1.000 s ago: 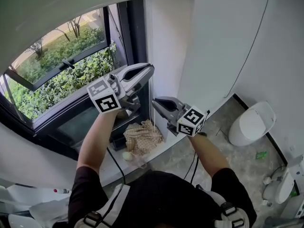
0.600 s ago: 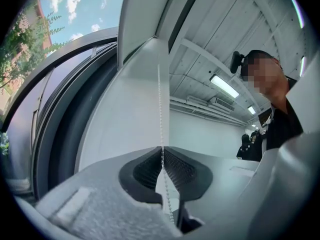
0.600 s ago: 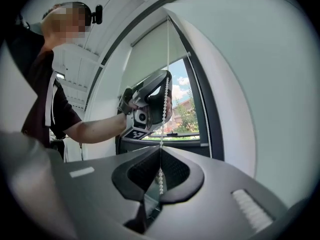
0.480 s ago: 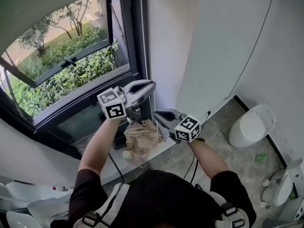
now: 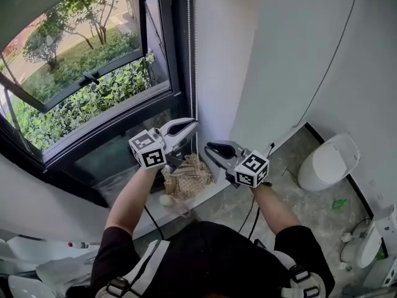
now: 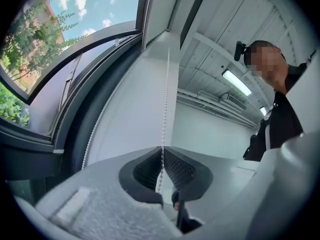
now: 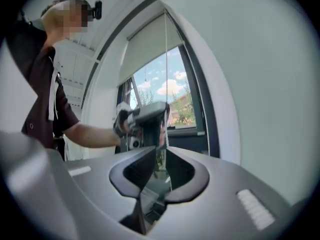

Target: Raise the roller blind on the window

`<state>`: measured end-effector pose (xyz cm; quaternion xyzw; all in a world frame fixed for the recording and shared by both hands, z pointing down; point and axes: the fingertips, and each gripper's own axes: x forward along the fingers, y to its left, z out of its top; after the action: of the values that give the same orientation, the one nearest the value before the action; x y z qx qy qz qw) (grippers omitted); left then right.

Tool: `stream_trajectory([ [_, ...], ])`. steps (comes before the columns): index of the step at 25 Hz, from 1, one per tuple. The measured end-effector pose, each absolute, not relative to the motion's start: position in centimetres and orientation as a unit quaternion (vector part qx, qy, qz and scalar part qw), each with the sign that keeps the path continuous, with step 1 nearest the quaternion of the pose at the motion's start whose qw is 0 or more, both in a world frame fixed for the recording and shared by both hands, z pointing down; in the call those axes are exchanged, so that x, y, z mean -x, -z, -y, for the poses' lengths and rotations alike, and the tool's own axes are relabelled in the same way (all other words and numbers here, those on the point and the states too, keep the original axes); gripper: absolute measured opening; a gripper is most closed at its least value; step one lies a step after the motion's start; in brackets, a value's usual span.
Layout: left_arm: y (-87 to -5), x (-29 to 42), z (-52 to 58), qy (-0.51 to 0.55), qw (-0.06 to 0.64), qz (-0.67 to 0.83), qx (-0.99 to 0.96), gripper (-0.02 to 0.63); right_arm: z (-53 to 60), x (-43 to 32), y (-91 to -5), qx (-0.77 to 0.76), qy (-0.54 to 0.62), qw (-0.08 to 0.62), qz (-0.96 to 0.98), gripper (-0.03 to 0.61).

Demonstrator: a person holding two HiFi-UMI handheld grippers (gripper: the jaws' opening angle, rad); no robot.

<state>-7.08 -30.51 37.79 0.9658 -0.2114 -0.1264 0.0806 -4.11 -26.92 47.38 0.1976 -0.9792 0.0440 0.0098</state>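
Note:
The grey roller blind is drawn high, so most of the window shows. Its white bead chain hangs down the frame's right side. My left gripper is shut on one strand of the bead chain, which runs straight down into the closed jaws of the left gripper. A second strand hangs free to the left. My right gripper sits just below and to the right. The right gripper has just been opening. A strand of the chain passes through the gap unpinched.
A white wall pillar stands right of the window. On the floor below lie a woven bag, a white round bin and black cables. The dark window sill runs under the glass.
Both grippers have come down along the chain, the left one more. The blind's bottom edge has risen and more window shows. The right jaws have parted.

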Motion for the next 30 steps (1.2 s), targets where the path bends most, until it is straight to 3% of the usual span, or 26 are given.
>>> stream_trajectory([
  [5, -37.8, 8.1, 30.0, 0.147, 0.087, 0.221, -0.96, 0.015, 27.2, 3.4, -35.7, -0.211, 0.026, -0.096, 0.972, 0.075],
  [11, -37.6, 7.7, 29.2, 0.148, 0.084, 0.216, -0.961, 0.015, 27.8, 5.5, -27.7, -0.22, 0.115, -0.114, 0.962, 0.06],
  [22, -37.5, 7.6, 28.2, 0.155, 0.082, 0.221, -0.959, 0.015, 29.3, 8.1, -23.5, -0.195, 0.077, -0.167, 0.964, 0.081],
  [26, -37.6, 7.9, 28.2, 0.161, 0.083, 0.221, -0.958, 0.015, 29.7, 8.1, -23.6, -0.201, 0.072, -0.171, 0.962, 0.02],
  [30, -37.8, 8.0, 28.7, 0.161, 0.083, 0.223, -0.958, 0.015, 30.0, 8.0, -23.8, -0.205, 0.081, -0.165, 0.961, 0.017],
])
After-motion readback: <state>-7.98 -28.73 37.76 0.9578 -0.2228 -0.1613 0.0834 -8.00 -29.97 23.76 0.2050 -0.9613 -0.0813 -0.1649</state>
